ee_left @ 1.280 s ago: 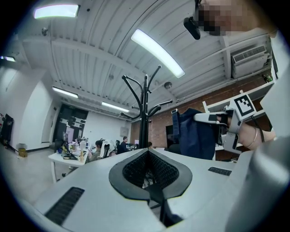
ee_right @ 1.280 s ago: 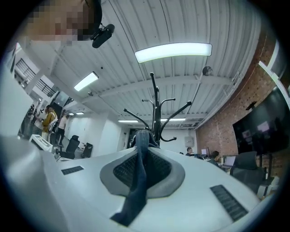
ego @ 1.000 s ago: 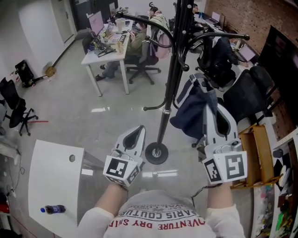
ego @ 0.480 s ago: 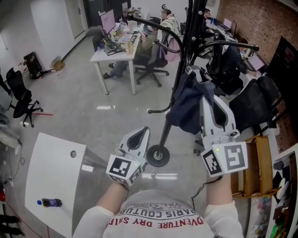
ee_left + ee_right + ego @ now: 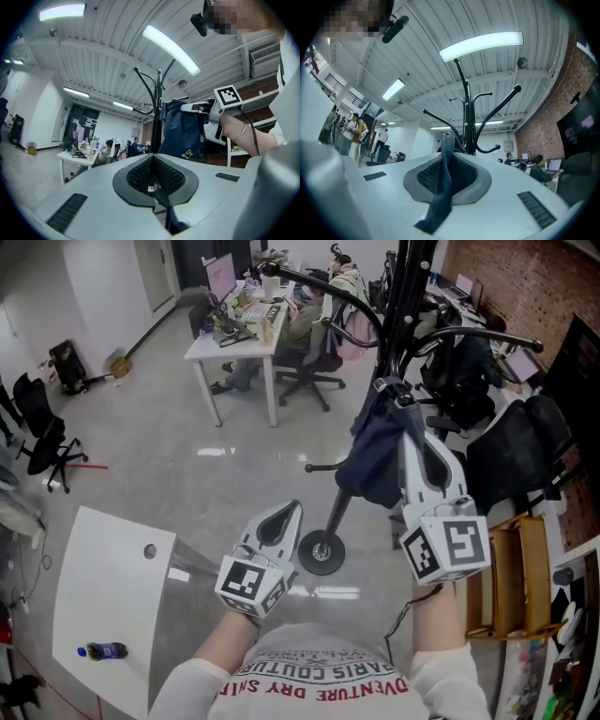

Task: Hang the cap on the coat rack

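Note:
A navy cap [image 5: 373,454] hangs from my right gripper [image 5: 396,395], which is shut on a fold of its fabric [image 5: 443,180]. It hangs right beside the black coat rack [image 5: 405,296], below the curved hooks [image 5: 319,287]. In the right gripper view the rack's hooks [image 5: 466,110] rise just beyond the jaws. My left gripper [image 5: 281,515] is lower and to the left, above the rack's round base [image 5: 321,552], shut with nothing in it. From the left gripper view I see the cap [image 5: 180,129] against the rack pole [image 5: 159,108].
A white table [image 5: 103,587] with a small bottle [image 5: 105,650] stands at lower left. A desk [image 5: 239,320] with seated people and office chairs lies behind the rack. A wooden shelf [image 5: 520,563] and a black chair [image 5: 511,442] crowd the right side.
My right gripper has lifted the cap and carried it closer to the rack's pole and hooks. The left gripper has stayed low by the base.

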Demonstrator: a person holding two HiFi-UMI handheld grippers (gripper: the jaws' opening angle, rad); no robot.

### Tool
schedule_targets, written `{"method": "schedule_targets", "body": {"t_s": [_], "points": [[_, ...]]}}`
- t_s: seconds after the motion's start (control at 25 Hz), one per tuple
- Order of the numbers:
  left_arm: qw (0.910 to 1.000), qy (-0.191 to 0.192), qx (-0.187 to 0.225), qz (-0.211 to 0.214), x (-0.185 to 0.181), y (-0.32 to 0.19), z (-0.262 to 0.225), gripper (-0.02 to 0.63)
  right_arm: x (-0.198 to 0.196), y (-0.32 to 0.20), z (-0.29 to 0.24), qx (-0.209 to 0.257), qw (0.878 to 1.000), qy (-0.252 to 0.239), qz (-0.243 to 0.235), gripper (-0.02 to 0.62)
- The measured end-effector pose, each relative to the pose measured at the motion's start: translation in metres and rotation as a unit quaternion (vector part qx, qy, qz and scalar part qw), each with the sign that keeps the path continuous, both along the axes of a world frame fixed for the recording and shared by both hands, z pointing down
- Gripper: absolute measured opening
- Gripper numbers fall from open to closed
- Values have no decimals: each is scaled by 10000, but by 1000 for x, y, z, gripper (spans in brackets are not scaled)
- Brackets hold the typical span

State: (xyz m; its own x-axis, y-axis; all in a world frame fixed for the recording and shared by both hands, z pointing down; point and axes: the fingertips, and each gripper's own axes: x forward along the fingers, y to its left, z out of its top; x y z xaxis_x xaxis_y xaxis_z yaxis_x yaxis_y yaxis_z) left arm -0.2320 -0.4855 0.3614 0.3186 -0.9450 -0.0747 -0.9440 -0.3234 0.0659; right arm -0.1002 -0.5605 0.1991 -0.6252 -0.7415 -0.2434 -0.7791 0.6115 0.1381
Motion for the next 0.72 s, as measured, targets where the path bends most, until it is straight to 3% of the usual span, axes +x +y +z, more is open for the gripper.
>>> {"method": "schedule_targets", "body": {"t_s": [0.72], "points": [[9997,-99,-88,222,0,-24,9,5,14,-22,46,-389,9984,-396,131,26]]}}
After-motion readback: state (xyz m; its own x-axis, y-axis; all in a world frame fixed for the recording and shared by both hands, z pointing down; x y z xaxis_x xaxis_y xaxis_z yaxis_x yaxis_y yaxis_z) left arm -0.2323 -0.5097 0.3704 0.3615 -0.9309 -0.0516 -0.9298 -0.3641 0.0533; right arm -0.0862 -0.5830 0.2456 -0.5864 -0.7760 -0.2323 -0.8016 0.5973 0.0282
